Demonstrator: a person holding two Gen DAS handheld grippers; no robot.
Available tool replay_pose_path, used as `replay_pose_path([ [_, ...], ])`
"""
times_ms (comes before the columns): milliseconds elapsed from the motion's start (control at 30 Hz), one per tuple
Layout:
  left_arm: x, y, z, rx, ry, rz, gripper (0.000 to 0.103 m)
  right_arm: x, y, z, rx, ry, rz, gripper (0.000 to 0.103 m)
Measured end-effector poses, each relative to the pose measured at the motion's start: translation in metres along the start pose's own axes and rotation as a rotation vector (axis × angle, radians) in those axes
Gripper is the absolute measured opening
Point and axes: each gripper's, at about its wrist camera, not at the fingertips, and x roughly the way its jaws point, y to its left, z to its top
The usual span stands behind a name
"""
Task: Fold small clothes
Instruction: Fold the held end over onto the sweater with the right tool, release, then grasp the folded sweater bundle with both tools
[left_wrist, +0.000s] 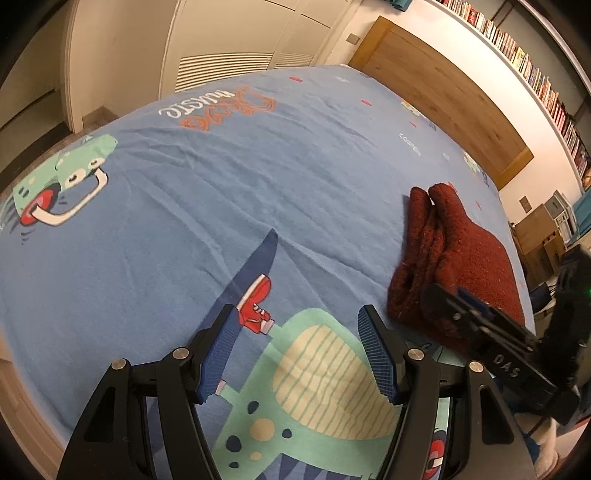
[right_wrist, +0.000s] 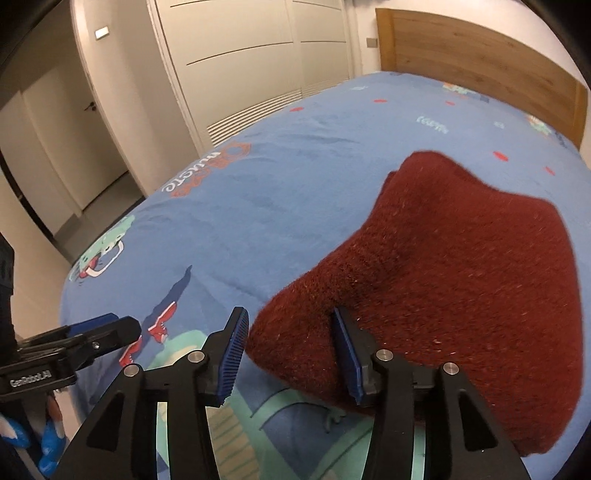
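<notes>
Left gripper (left_wrist: 301, 350): black angular linkage arms, joined by round silver pivot screws; fingers (left_wrist: 377, 354) faced with ribbed blue pads. Right gripper (right_wrist: 290, 356): same black frame, silver screws, blue ribbed pads. White lettering "DAS" printed on right gripper body, "GenRobot.AI" on left.

A home bedroom. A bed (left_wrist: 258, 155) with a blue cartoon-dinosaur cover and a wooden headboard (left_wrist: 443, 96) fills the view, beside pale built-in wardrobe doors (right_wrist: 251, 55). A long wall shelf of books (left_wrist: 532, 70) runs above the headboard.
</notes>
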Motion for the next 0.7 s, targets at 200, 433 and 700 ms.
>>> replay_pose_path([
  [200,-0.006,-0.019,0.01,0.058,-0.009,-0.017,0.061,0.003,-0.004,0.0,0.046,0.006,0.045,0.05],
  [433,-0.009,-0.065,0.03,0.145,-0.032,-0.123,0.061,-0.043,-0.012,-0.003,0.052,-0.05,0.107,0.05],
  [700,0.027,-0.136,0.051,0.306,0.068,-0.271,0.066,-0.118,-0.083,-0.027,0.191,-0.174,0.03,0.062],
])
